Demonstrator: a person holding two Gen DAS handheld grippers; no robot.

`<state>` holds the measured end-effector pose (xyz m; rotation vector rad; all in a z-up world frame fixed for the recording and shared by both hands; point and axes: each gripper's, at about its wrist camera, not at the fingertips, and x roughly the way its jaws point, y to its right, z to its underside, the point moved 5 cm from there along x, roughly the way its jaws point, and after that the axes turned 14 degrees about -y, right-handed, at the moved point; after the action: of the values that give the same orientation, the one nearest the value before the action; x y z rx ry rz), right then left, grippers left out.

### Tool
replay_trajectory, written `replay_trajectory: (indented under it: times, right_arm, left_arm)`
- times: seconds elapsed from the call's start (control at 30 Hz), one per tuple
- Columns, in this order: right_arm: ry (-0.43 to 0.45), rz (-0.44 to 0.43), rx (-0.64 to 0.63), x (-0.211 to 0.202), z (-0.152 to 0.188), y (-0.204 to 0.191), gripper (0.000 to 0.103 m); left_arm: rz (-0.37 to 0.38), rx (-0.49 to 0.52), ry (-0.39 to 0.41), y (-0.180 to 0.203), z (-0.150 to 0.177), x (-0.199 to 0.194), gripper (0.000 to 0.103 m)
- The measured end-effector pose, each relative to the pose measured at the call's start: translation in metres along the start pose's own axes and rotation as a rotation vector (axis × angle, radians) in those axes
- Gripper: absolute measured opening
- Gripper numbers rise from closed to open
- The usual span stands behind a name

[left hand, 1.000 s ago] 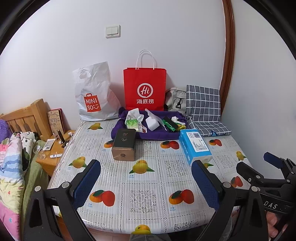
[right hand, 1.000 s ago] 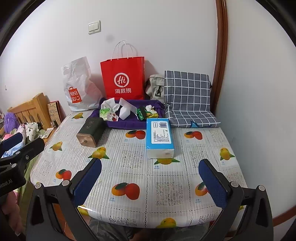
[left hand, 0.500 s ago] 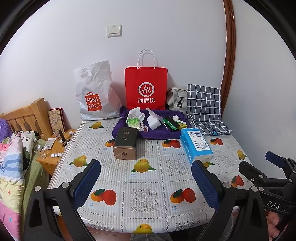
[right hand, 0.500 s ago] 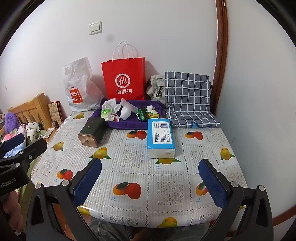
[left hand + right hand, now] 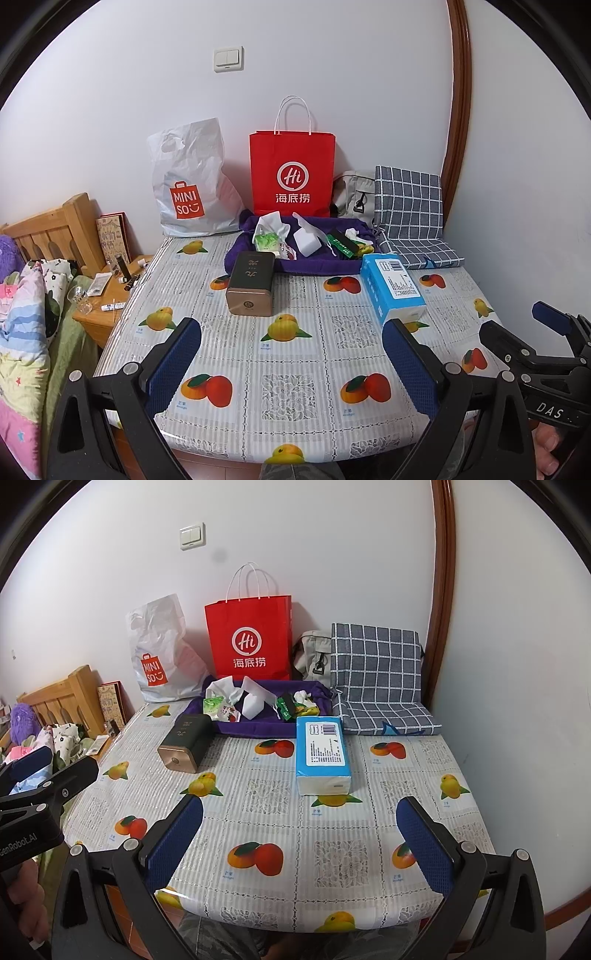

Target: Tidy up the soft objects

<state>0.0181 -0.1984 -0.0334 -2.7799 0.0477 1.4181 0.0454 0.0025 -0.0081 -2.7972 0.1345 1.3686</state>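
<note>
A blue tissue pack (image 5: 392,287) (image 5: 323,753) lies on the fruit-print table, right of centre. Behind it a purple cloth tray (image 5: 314,262) (image 5: 266,728) holds small packets and crumpled wrappers. A grey checked cushion (image 5: 408,206) (image 5: 376,664) leans against the wall at the back right. My left gripper (image 5: 291,363) is open over the near table edge, with nothing between its fingers. My right gripper (image 5: 300,843) is open too, empty, near the front edge; it also shows at the right of the left wrist view.
A dark tin with a gold end (image 5: 251,282) (image 5: 184,744) lies left of centre. A red paper bag (image 5: 291,173), a white plastic bag (image 5: 192,184) and a grey pouch (image 5: 352,195) stand along the wall. A wooden bedside stand (image 5: 107,295) and bedding are at the left.
Both views have shifted very slightly, the table sitting a touch lower and to the right; both grippers stay open and nothing on the table has moved.
</note>
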Motion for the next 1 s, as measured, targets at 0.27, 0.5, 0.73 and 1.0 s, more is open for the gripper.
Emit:
replay_trajectory:
  times: [0.27,0.5,0.73,1.0]
  right_arm:
    - [0.002,0.0,0.001,-0.0009,0.0008,-0.0009,0.103]
    - [0.004,0.0,0.002,-0.0022,0.0008,-0.0017,0.103]
    - [0.005,0.0,0.001,-0.0032,-0.0001,-0.0026,0.103]
    - [0.005,-0.001,0.002,-0.0032,-0.0001,-0.0035,0.103]
  left_arm:
    - [-0.002,-0.003,-0.001,0.002,0.0005,0.0001,0.099]
    - [0.0,-0.002,-0.001,0.0012,0.0004,0.0002,0.099]
    - [-0.002,-0.003,0.0,0.0017,0.0004,0.0,0.099]
    - [-0.003,-0.001,0.0,0.001,0.0006,-0.0002,0.099]
